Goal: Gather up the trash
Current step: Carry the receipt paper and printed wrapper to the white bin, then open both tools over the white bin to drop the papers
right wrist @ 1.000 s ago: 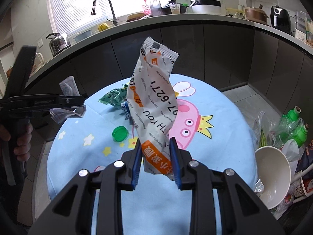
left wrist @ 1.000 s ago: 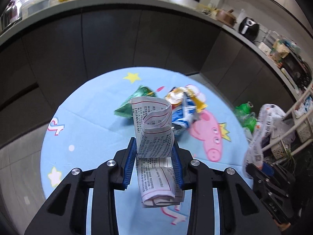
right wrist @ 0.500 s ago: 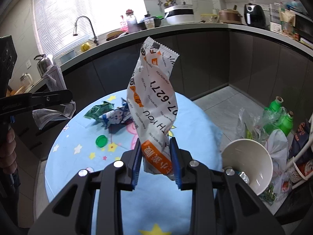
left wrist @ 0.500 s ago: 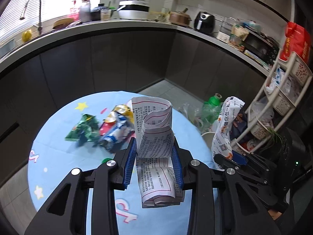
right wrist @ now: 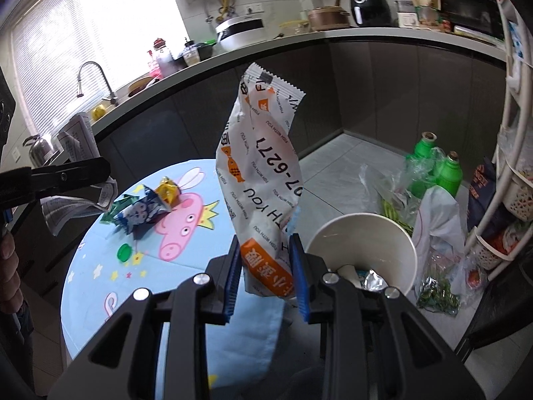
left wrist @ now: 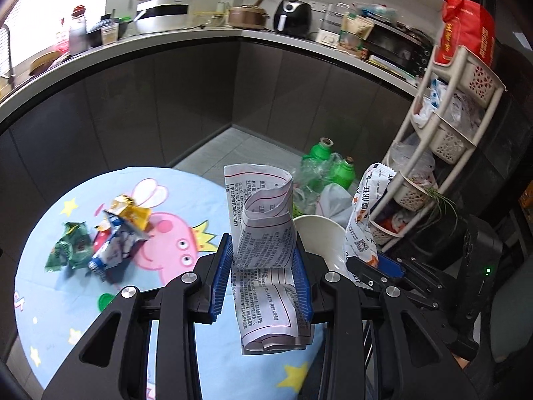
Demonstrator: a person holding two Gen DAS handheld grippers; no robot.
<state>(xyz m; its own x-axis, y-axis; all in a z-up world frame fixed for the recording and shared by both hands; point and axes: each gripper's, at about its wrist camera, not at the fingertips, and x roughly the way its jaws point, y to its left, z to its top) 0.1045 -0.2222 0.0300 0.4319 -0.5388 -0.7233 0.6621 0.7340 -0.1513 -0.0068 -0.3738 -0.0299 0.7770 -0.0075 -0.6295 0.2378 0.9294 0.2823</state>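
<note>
Both grippers carry trash toward the white bin point(right wrist: 361, 246) beside the table point(left wrist: 173, 183) — the left gripper point(left wrist: 263, 280) clamps a folded leaflet point(left wrist: 266, 243), the right gripper point(right wrist: 266, 276) pinches a snack wrapper point(right wrist: 263, 173) by its lower end so it stands clear. The bin sits just past the right jaws, likely the drop point. More wrappers point(left wrist: 106, 236) and a green cap point(right wrist: 124, 252) lie on the table — not yet collected.

wrappers point(left wrist: 100, 246) on table point(left wrist: 60, 300), bin point(right wrist: 363, 243) just right of it
</note>
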